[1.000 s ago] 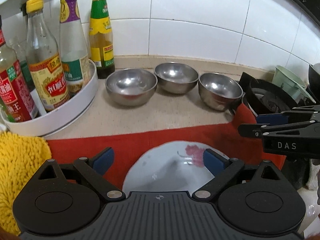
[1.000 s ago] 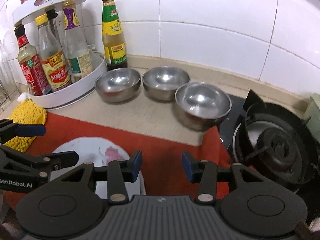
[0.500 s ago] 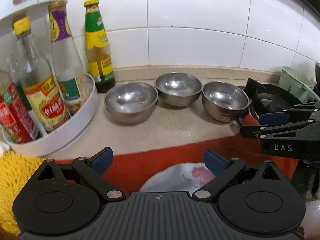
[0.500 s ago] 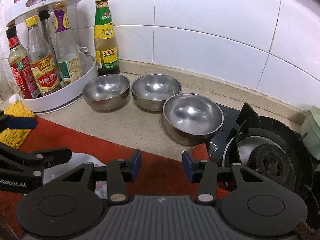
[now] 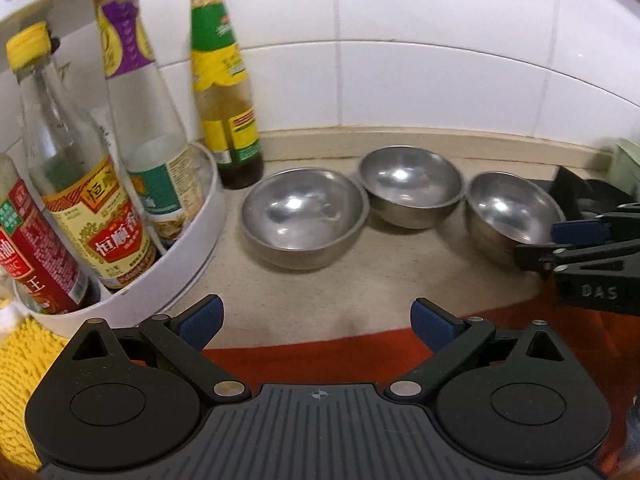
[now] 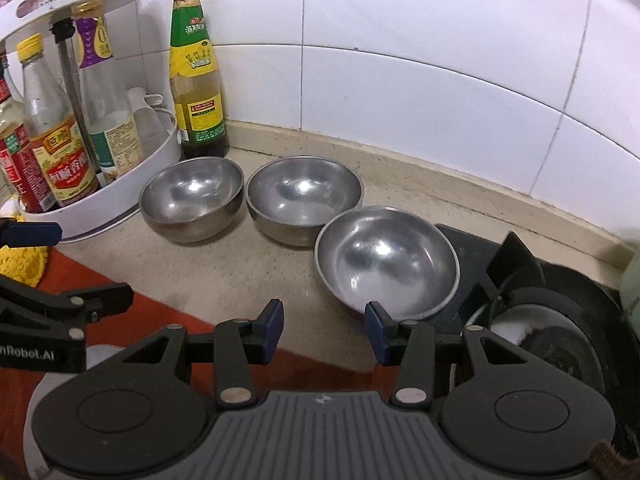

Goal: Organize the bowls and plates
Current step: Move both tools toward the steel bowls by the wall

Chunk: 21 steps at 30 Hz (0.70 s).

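Observation:
Three steel bowls sit in a row on the beige counter: the left bowl (image 5: 304, 218) (image 6: 192, 198), the middle bowl (image 5: 410, 190) (image 6: 304, 198) and the right bowl (image 5: 512, 216) (image 6: 386, 262). My left gripper (image 5: 316, 322) is open and empty, just short of the left bowl. My right gripper (image 6: 324, 330) is open and empty, its right fingertip close to the right bowl's near rim. A sliver of a white plate (image 6: 100, 354) shows behind the right gripper's body; the left wrist view does not show it.
A white turntable rack (image 5: 196, 236) (image 6: 132, 196) holds several sauce bottles at the left. A green-labelled bottle (image 5: 224, 80) (image 6: 196, 76) stands by the wall. A red mat (image 5: 340, 354), a yellow cloth (image 5: 20, 364) and a gas burner (image 6: 560, 344) surround the bowls.
Both grippers moved forward toward the bowls, which now look larger and closer. The white plate slid out of the left wrist view beneath the gripper. Both jaws stayed open.

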{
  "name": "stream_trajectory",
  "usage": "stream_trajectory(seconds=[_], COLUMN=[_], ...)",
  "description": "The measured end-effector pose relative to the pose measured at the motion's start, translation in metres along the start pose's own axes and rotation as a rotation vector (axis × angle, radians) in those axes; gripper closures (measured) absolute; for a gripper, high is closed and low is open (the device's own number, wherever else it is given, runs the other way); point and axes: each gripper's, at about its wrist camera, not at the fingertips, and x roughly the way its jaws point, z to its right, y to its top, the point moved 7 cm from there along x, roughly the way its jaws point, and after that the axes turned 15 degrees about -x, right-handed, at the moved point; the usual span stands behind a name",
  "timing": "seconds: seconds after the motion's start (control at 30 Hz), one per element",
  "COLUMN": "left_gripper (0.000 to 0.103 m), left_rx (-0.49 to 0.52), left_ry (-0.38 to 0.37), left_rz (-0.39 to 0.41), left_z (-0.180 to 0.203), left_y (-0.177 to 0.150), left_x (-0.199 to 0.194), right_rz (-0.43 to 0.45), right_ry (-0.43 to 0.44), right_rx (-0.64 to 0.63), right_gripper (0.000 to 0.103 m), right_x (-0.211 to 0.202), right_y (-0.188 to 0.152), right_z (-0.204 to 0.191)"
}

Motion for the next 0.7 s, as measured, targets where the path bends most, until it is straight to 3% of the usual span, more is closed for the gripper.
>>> stream_trajectory(seconds=[0.27,0.47,0.7], left_gripper=[0.002,0.004,0.016], left_rx=[-0.022,-0.100,-0.190], left_ry=[0.010,0.001,-0.028], left_rz=[-0.001,-0.030,-0.106], left_z=[-0.008,-0.017,-0.029], left_y=[0.025,0.040,0.043], left_x=[0.018,0.038,0.064], right_rz=[0.016,0.021,-0.003], right_ry=[0.031,0.071,0.352], right_rx=[0.006,0.017,0.073], right_gripper=[0.062,0.062,0.062], right_x=[0.021,0.039,0.062], right_y=[0.028,0.057,0.084], right_z=[0.023,0.038,0.007])
